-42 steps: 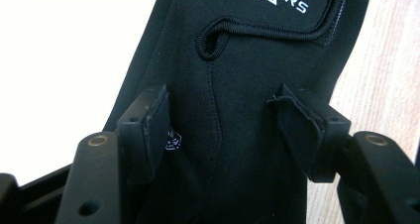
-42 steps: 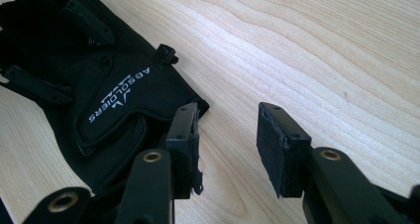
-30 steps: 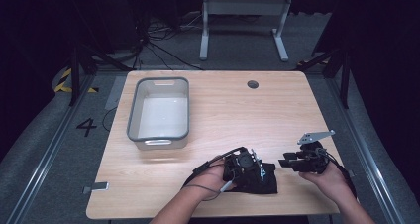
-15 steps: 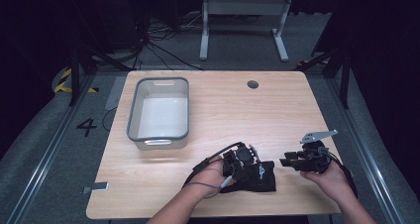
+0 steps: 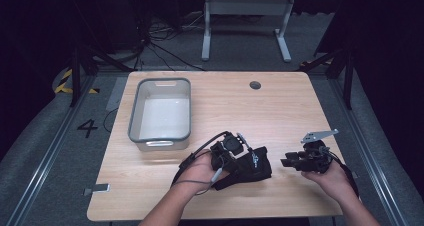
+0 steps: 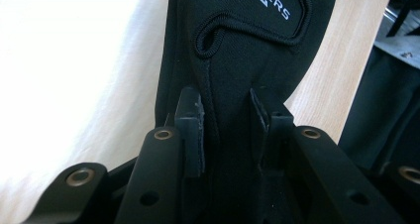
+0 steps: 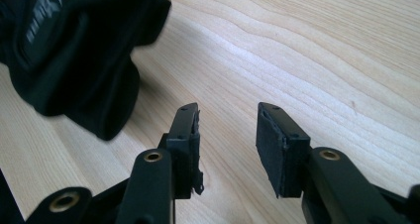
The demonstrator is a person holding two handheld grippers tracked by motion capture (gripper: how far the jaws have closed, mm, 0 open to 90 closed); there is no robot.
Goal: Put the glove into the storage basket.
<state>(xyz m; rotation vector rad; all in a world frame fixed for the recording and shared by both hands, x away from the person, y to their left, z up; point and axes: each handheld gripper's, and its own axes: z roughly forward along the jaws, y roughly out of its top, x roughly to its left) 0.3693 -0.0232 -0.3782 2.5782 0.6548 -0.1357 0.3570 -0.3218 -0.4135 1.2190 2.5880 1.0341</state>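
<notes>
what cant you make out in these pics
- Black neoprene pouch, high view: too small and dark to tell what it is; the left tongs cover its near end.
- Pouch lettering, left gripper view: cut off by the top edge.
- Pouch, right gripper view: blurred, cropped at the left edge.
- Grey bin: contents washed out.

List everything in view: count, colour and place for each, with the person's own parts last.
black glove: one, black with white lettering, front middle of the table, gripped by the left tool.
bin: one, grey with a white inside, left part of the table.
table: one, light wood, centre of the high view.
metal frame: one, grey, on the floor beyond the table.
left tool: one, black, jaws closed on the glove.
right tool: one, black, jaws open over bare wood, right of the glove.
hands: two, at the table's near edge.
</notes>
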